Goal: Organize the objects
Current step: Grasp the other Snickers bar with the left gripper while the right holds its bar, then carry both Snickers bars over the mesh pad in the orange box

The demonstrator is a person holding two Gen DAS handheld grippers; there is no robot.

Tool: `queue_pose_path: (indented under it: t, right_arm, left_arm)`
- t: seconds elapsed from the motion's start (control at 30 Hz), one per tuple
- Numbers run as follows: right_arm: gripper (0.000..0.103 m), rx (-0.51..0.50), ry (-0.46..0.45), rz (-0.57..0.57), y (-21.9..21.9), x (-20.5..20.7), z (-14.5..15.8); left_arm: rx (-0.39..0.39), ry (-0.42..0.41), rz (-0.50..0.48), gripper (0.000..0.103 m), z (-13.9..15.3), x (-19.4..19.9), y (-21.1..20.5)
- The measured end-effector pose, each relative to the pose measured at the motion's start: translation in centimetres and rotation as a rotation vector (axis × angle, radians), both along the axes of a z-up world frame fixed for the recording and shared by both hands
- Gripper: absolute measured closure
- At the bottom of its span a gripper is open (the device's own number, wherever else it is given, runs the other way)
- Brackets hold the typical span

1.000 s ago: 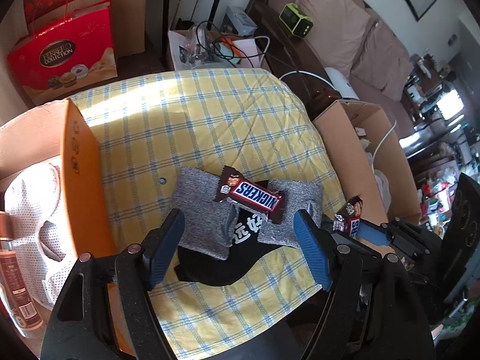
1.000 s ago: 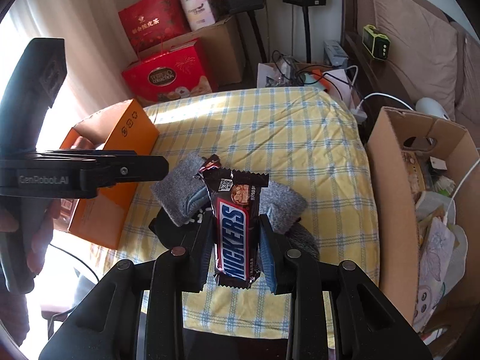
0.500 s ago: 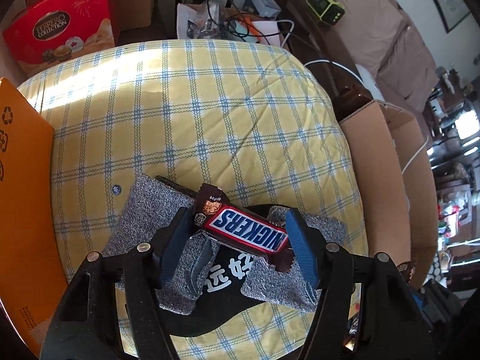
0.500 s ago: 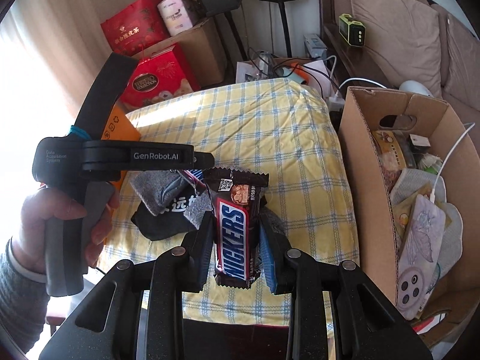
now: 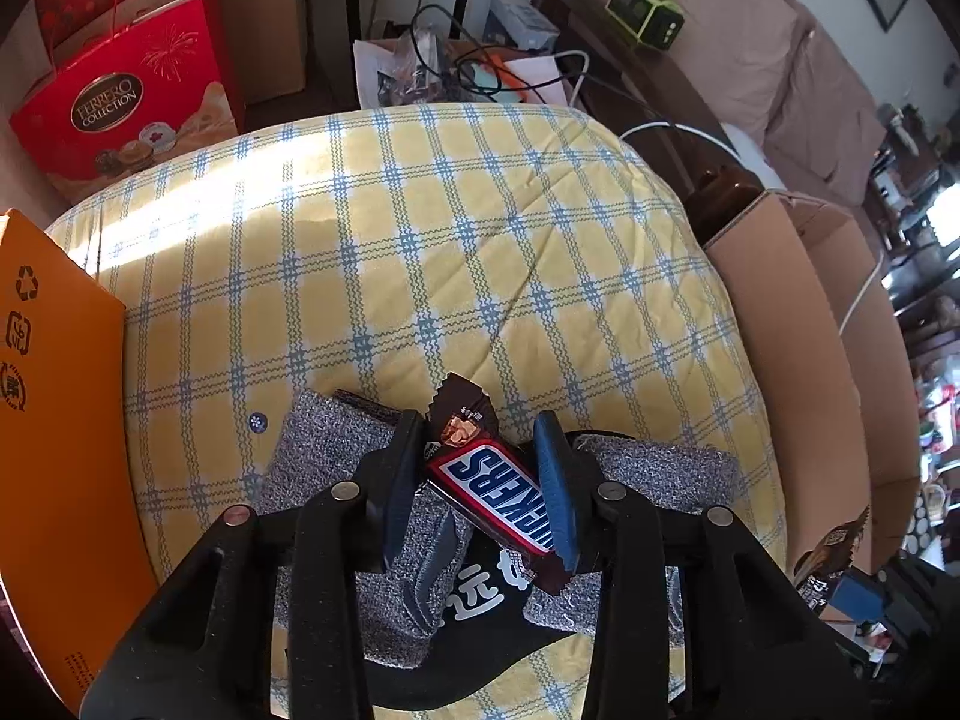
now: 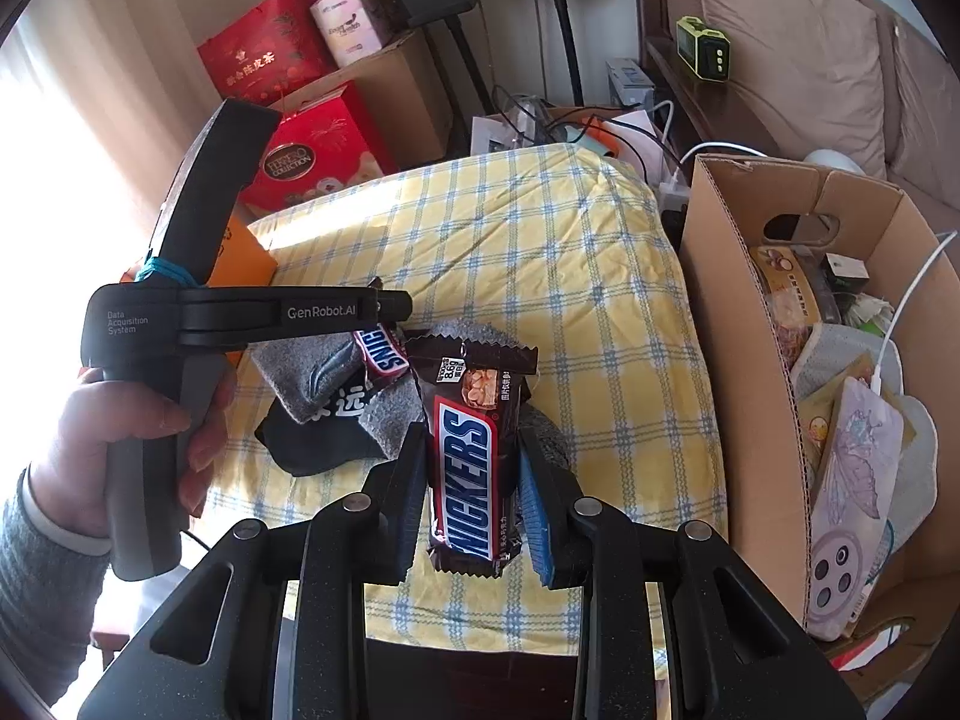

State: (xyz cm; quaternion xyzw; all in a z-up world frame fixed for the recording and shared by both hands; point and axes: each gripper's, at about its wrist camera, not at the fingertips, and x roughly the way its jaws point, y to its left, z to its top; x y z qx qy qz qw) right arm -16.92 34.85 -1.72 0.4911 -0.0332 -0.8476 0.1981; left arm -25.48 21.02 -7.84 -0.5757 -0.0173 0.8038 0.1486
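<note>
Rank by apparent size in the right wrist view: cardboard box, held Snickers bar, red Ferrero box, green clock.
1. cardboard box, largest by far.
2. and 3. held Snickers bar and red Ferrero box look about alike; the bar sits nearest the camera, so no ranking.
4. green clock, smallest and farthest.
</note>
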Motion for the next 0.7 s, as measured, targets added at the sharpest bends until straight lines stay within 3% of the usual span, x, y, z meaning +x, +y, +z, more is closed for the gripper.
queue_pose_path:
  t: [0.7]
  right_arm:
    - [0.074, -0.010, 0.067, 0.020, -2.5, 0.9, 3.2]
  left_arm:
    - [0.084, 0.085, -0.051, 0.080, 6.7, 3.4, -4.8]
